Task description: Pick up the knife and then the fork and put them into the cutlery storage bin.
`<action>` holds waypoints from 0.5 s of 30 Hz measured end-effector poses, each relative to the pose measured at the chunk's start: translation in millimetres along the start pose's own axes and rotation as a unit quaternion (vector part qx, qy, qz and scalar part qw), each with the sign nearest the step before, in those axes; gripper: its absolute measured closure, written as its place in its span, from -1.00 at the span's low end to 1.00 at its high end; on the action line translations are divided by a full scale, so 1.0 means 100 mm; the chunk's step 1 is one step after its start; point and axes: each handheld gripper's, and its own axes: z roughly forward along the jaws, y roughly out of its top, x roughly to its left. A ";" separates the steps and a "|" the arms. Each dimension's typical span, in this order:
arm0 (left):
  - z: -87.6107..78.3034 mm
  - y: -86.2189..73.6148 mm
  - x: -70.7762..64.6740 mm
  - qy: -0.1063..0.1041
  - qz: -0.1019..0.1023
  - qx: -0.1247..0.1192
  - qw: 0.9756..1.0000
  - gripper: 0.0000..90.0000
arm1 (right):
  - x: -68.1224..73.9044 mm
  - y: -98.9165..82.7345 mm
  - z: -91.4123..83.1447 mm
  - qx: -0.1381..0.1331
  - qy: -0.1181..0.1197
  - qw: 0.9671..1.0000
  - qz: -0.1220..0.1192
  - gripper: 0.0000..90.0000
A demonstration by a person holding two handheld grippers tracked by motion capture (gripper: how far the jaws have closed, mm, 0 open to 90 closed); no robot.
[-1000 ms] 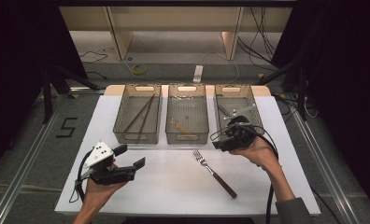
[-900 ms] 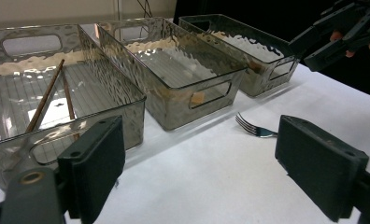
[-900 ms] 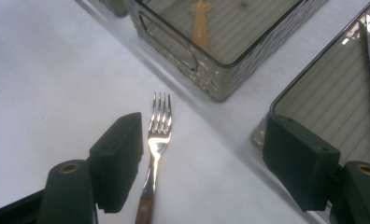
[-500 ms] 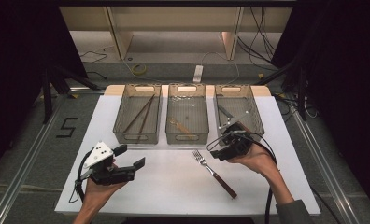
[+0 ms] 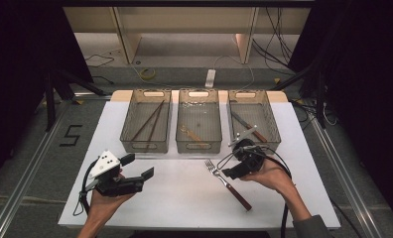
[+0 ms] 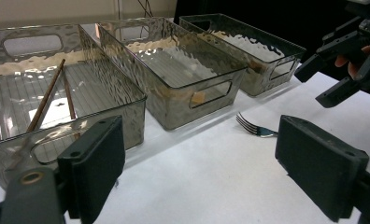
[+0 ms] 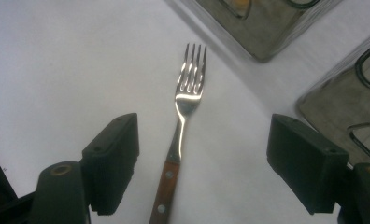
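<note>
A white table (image 5: 184,208) stands in a dim room with dark curtains at the sides, and three clear plastic bins sit in a row along its far half. The right gripper (image 5: 234,166) hangs just above a wooden-handled fork (image 5: 228,184), which lies flat on the table in front of the middle bin (image 5: 199,144) and the right bin (image 5: 271,141). In the right gripper view the fork (image 7: 181,130) lies between the two jaws, nearer the left one, tines pointing away from the gripper and handle running back toward it; neither pad touches it. The jaws stand wide apart and have just been opening further, with the fork below the gap. The left gripper (image 5: 135,166) is held well away from the fork, near the left bin (image 5: 135,144) holding chopsticks (image 5: 150,124); its jaws are also spread wide with nothing between them, and in its own view the fork's tines (image 6: 251,127) show ahead of its right jaw.
</note>
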 end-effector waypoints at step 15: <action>0.00 0.00 0.00 0.000 -0.001 0.001 1.000 -0.65 | 0.07 -0.12 0.16 0.049 -0.004 0.999 -0.010 -0.25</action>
